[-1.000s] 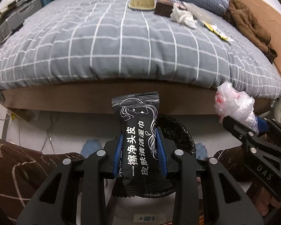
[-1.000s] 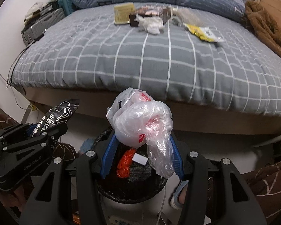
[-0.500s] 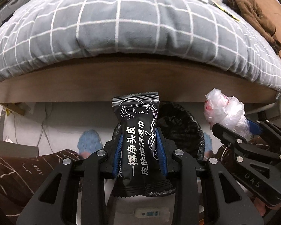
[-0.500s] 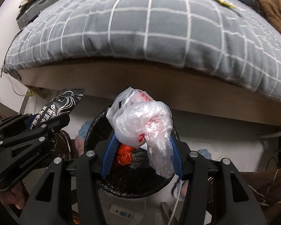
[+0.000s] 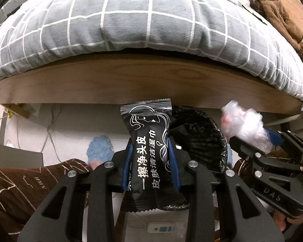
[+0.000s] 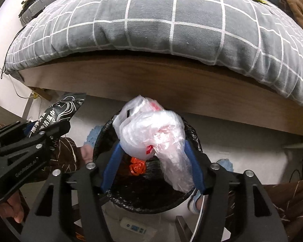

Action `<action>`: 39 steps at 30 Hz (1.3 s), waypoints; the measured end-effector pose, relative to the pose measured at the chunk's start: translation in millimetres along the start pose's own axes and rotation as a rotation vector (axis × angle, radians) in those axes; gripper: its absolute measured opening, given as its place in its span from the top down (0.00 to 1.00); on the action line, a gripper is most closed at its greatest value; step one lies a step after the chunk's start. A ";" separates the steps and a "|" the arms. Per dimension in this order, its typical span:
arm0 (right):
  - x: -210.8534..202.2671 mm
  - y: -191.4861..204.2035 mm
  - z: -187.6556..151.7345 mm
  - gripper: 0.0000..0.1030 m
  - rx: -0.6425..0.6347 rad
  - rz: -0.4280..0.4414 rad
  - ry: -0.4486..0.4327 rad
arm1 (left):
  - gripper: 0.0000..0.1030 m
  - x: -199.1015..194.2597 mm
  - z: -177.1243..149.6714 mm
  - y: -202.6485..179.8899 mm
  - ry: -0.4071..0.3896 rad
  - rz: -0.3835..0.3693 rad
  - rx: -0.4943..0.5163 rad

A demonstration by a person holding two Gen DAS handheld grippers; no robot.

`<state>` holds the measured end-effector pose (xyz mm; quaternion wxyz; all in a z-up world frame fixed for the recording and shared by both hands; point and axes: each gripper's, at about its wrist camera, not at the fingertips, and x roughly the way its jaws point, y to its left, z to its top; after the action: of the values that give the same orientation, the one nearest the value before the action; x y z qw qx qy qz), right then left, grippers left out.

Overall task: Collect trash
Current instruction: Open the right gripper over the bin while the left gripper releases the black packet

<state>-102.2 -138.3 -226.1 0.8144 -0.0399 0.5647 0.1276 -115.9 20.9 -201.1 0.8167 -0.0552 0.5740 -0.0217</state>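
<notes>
Your left gripper point(image 5: 150, 162) is pinched on a black wipe packet point(image 5: 149, 153) with white Chinese lettering; the blue pads point(image 5: 127, 167) press its two sides and the packet stands upright between them, its crimped top edge just below the wooden bed frame point(image 5: 131, 82). Your right gripper point(image 6: 151, 161) is clamped around a crumpled clear plastic bag point(image 6: 151, 133) with red print, which bulges up out of the fingers and trails down toward the right pad. In the right wrist view that bag hangs directly over the mouth of the trash bin point(image 6: 103, 139), lined with a black bag, and an orange-red scrap point(image 6: 137, 166) lies inside. In the left wrist view the bin point(image 5: 202, 141) sits behind and to the right of the packet, between your two grippers. The bin stands on the floor right against the bed, under the overhang of the grey checked duvet point(image 5: 131, 20). A blue slipper point(image 5: 100, 148) shows to the bin's left.
</notes>
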 end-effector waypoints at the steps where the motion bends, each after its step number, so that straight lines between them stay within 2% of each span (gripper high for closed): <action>1: -1.7 -0.6 0.7 0.38 0.000 -0.002 -0.003 | 0.69 -1.2 1.0 -1.9 -0.001 -0.001 0.002; 5: -15.3 -15.4 2.4 0.26 0.038 -0.021 -0.027 | 0.69 -3.3 2.4 -4.1 -0.001 -0.013 0.008; 11: -30.5 -44.7 2.1 0.20 0.106 -0.051 -0.054 | 0.69 -5.2 7.2 -18.6 -0.011 -0.035 0.036; 18: -53.4 -70.1 -3.6 0.11 0.136 -0.127 -0.114 | 0.69 -2.6 8.5 -41.2 -0.004 -0.058 0.066; 27: -66.4 -81.0 -5.0 0.10 0.144 -0.167 -0.129 | 0.69 0.7 8.5 -62.9 -0.001 -0.062 0.112; 34: -57.9 -79.5 -5.3 0.10 0.155 -0.173 -0.122 | 0.54 6.1 6.1 -66.3 -0.003 -0.036 0.124; 39: -53.4 -77.2 -3.8 0.10 0.148 -0.173 -0.115 | 0.37 14.0 3.7 -60.6 0.000 -0.016 0.121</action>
<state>-103.8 -222.2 -183.9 0.8542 -0.0206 0.5193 0.0170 -105.9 -40.4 -206.0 0.8184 -0.0102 0.5712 -0.0630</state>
